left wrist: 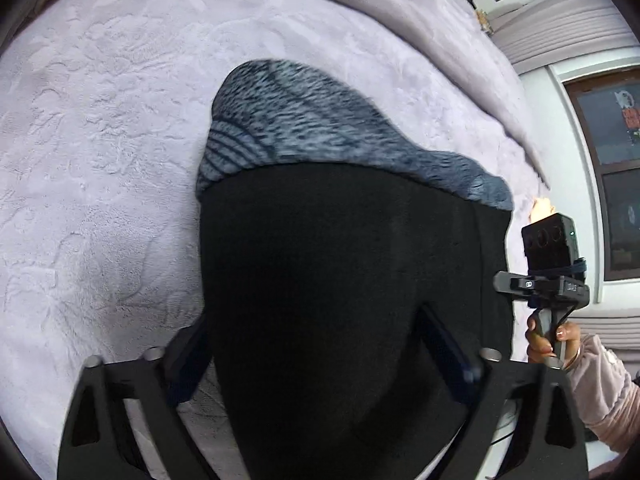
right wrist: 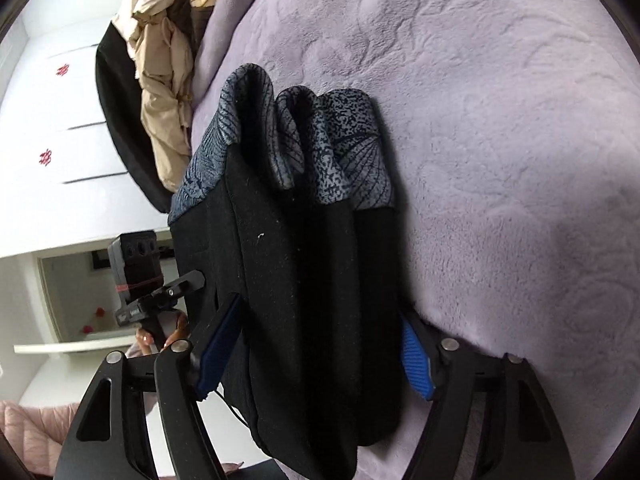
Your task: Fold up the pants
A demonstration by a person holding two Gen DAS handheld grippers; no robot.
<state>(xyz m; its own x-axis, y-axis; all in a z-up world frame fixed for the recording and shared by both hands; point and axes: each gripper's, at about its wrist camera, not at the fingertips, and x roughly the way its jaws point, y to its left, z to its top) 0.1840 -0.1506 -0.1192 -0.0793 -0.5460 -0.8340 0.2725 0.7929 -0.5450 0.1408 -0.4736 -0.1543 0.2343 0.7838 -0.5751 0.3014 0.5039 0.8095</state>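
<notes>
Lavender plush bed (right wrist: 500, 160) carries my bunched black pants with grey patterned cuffs (right wrist: 304, 216); both hand-held grippers (left wrist: 320, 360) (right wrist: 320, 356) straddle them, seemingly clamped; flattening remains.

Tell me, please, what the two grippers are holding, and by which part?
The left gripper and right gripper each clamp the folded pants across the black end; the patterned end rests on the bed.
</notes>
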